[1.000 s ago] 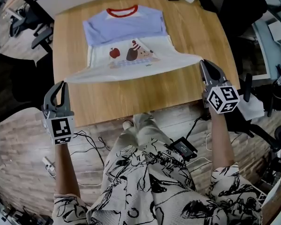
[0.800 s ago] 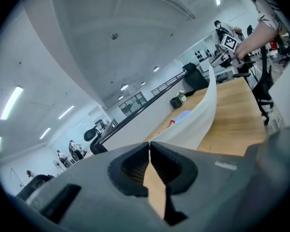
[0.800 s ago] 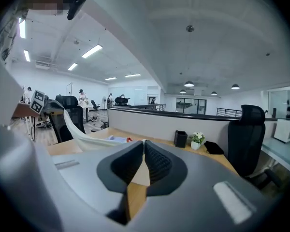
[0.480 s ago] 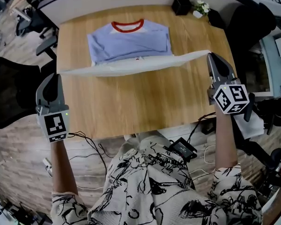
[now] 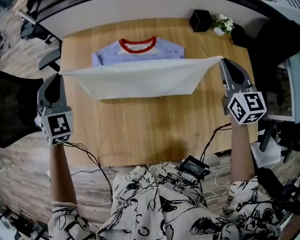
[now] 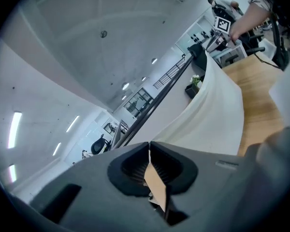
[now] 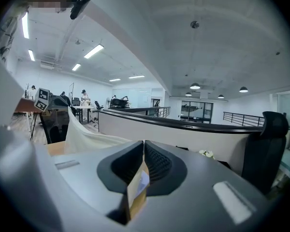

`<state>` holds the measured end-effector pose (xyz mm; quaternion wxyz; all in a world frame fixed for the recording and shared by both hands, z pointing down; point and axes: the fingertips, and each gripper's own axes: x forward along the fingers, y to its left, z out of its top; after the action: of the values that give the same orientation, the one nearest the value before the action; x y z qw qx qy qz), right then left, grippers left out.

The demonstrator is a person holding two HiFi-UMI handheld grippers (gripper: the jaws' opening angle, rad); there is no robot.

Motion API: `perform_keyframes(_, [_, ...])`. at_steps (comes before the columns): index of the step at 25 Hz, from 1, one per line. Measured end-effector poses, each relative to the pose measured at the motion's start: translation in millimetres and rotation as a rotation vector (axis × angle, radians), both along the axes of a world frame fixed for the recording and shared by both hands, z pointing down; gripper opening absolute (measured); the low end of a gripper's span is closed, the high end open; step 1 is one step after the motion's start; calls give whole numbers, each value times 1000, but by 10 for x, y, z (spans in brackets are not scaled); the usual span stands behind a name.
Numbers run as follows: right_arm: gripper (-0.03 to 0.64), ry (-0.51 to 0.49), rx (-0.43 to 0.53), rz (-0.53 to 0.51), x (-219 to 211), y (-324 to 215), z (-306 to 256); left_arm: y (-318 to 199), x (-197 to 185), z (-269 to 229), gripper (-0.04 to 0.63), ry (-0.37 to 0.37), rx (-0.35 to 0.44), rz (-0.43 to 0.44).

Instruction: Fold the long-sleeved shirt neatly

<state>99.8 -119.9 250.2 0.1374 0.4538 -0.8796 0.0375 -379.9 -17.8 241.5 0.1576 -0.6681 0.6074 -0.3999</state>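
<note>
We read the jaws of the left gripper as clenched on one corner of the white hem of the shirt, and the jaws of the right gripper as clenched on the opposite corner. In each gripper view the jaws meet with no gap, and the pale cloth leads away from their tips. Between the two pairs of jaws the hem is drawn into a nearly straight, taut line, raised off the surface. From that line the white lower part slopes down on the person's side, plain face up. Just beyond the jaws, the blue upper part with its red collar lies flat on the surface. Further beyond the right jaws, a black box and a small flower pot stand at the far edge.
</note>
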Motion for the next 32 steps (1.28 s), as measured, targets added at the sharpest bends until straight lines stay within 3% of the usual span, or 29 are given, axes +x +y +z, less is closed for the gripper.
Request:
perform_keyframes(15, [20,98,-141,7,-257,-1171,1076,-1170,-467,1202,14,40,-215,-51])
perform_keyframes(24, [18,234,-260,53,-354,-1725,1883,-1867,-625,2109,14,15,-371,24])
perform_keyframes(32, [18,368,-384,51,-446,-2080,2617,-2275,-683,2859,15,-58,-518,86])
